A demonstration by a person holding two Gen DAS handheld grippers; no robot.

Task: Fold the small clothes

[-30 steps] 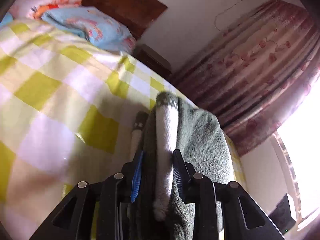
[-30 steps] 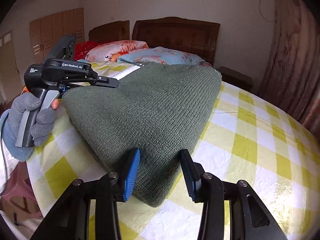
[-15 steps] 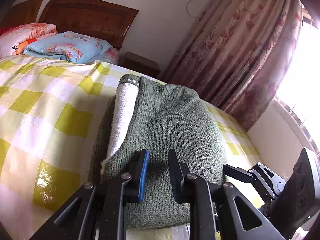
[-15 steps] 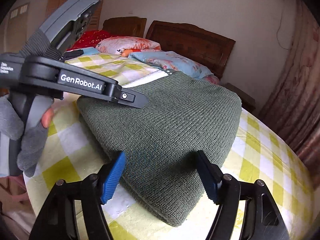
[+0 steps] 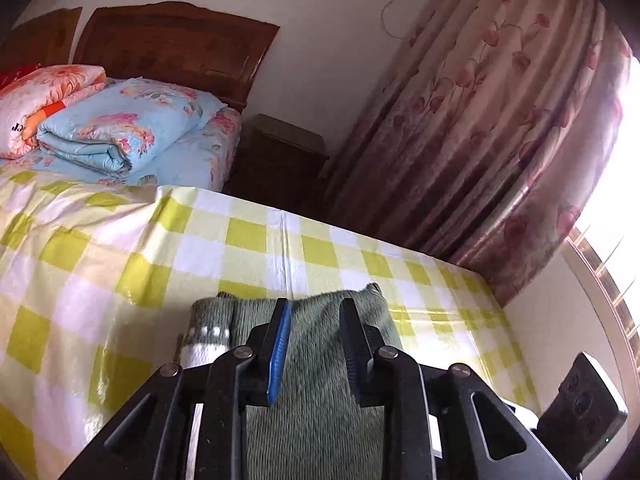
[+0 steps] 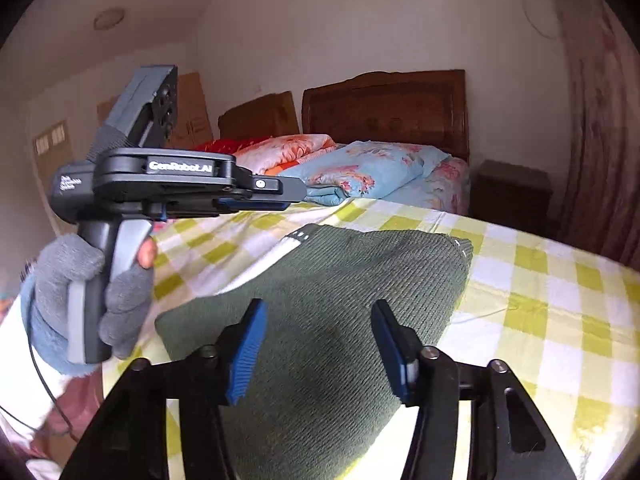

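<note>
Bed with checked cover: green knit garment (image 6: 340,300) lies folded on it, fold judged nearly complete.
My left tool (image 5: 314,344) hangs above the garment, jaws narrowly apart and opening, nothing gripped; my right tool (image 6: 320,344) stands wide open over the near edge, also empty. A white lining strip (image 6: 276,258) shows along one side. Remaining, as I judge: squaring or setting aside. Garment's near edge is cut off behind my tools; its type and layer count are unclear.

We see pale walls (image 6: 360,32), carved wooden headboard (image 5: 172,48), dark nightstand (image 5: 280,160), floral curtain (image 5: 480,140), bright window (image 5: 612,240), yellow-checked bed (image 5: 120,260), folded quilts (image 5: 120,128).
</note>
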